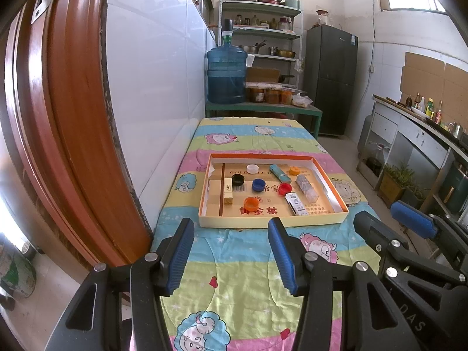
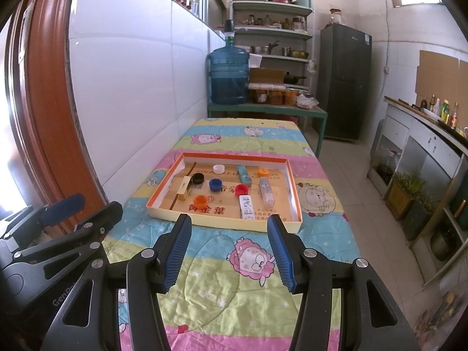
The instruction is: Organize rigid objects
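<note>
A shallow cardboard tray (image 1: 272,220) (image 2: 222,219) with an orange rim lies on the cartoon-print cloth. In it lie several bottle caps: white (image 1: 252,168), black (image 1: 237,179), blue (image 1: 258,184), red (image 1: 284,188), orange (image 1: 251,204) and yellow-orange (image 1: 294,170). Small boxes lie there too: a cream one (image 1: 228,190), a teal one (image 1: 280,173), a clear one (image 1: 306,186) and a white one (image 1: 295,203). My left gripper (image 1: 231,228) is open and empty, just short of the tray's near edge. My right gripper (image 2: 229,225) is open and empty beside it.
The cloth-covered table (image 1: 245,278) runs along a white tiled wall (image 1: 158,87), with a red door frame (image 1: 67,117) to the left. Behind stand a green bench with a blue water jug (image 1: 225,73), shelves and a dark fridge (image 1: 330,79). A counter (image 1: 415,134) lines the right.
</note>
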`<state>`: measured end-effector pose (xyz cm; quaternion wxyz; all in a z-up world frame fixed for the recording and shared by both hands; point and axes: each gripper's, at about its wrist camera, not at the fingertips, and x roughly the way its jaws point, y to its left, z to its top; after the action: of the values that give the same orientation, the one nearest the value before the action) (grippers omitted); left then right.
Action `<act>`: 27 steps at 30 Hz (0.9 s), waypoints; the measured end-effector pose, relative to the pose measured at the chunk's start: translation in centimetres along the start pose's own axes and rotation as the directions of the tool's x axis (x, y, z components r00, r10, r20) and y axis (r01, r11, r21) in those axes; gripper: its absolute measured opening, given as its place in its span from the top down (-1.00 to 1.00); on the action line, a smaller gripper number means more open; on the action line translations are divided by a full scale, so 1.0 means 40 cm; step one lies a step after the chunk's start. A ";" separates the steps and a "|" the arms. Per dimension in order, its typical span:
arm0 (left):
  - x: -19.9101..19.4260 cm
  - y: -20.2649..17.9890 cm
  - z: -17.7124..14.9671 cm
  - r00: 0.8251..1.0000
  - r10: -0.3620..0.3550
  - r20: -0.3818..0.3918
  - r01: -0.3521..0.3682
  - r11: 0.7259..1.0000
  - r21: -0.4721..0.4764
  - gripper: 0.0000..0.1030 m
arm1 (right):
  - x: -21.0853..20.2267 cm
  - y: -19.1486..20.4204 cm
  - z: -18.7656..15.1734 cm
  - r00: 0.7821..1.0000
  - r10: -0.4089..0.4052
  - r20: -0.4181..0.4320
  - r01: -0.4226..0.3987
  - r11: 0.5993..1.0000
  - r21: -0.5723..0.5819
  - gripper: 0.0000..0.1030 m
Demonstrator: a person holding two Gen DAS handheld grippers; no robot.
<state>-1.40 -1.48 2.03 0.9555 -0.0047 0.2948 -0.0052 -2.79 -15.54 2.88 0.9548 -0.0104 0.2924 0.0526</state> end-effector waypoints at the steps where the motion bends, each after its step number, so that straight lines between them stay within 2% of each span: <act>1: 0.000 0.000 0.000 1.000 0.000 0.000 0.000 1.000 0.000 -0.02 | 0.000 0.001 -0.001 1.000 -0.001 0.000 0.001 1.000 -0.001 -0.08; 27: -0.006 0.002 -0.002 1.000 -0.003 -0.007 0.003 1.000 -0.003 -0.02 | 0.006 0.011 -0.011 1.000 0.004 -0.005 -0.004 1.000 0.002 -0.08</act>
<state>-1.63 -1.38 2.10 0.9545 -0.0068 0.2981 -0.0063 -2.86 -15.11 2.39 0.9540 -0.0091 0.2948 0.0542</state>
